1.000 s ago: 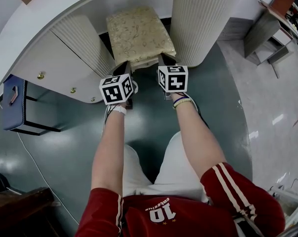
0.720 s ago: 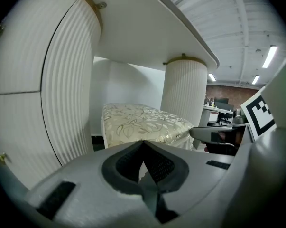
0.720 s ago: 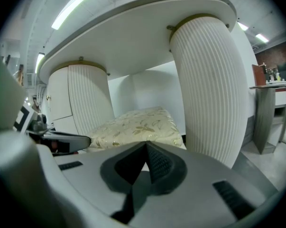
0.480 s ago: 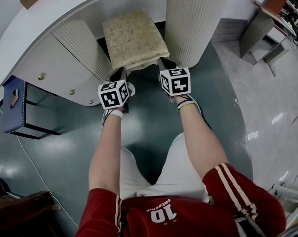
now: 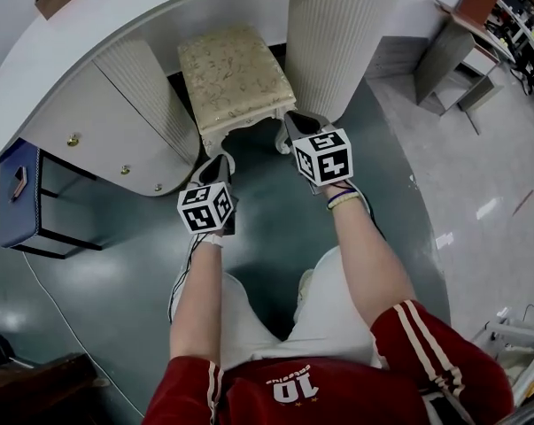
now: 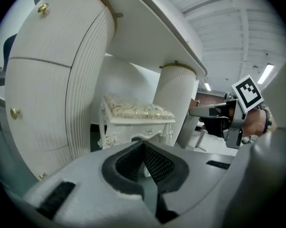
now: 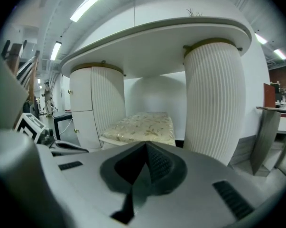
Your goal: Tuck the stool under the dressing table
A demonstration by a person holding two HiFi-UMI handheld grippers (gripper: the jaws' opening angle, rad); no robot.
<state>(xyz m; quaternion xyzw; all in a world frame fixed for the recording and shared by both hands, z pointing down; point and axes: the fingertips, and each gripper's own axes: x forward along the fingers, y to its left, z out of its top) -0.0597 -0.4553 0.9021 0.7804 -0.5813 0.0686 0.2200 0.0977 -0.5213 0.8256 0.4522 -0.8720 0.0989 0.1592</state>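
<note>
A head view looks down on a white dressing table (image 5: 98, 34) with a curved top and two ribbed pedestals. The stool (image 5: 236, 78), cream with a gold-patterned cushion, stands in the knee gap between the left pedestal (image 5: 151, 96) and the right pedestal (image 5: 333, 42), reaching back beneath the tabletop. Only its front edge and carved front legs are seen facing the person.

The left gripper (image 5: 219, 161) and the right gripper (image 5: 295, 120) are both held with jaws pressed fully together and nothing between them. Closed jaws would make blunt pushers, which suits sliding a stool, not lifting it.

A second ago both gripper tips were set against the stool's front edge. Now a strip of green floor (image 5: 253, 162) is seen between tips and stool, the left gripper drawn further back than the right. The tuck appears finished or nearly so.
</note>
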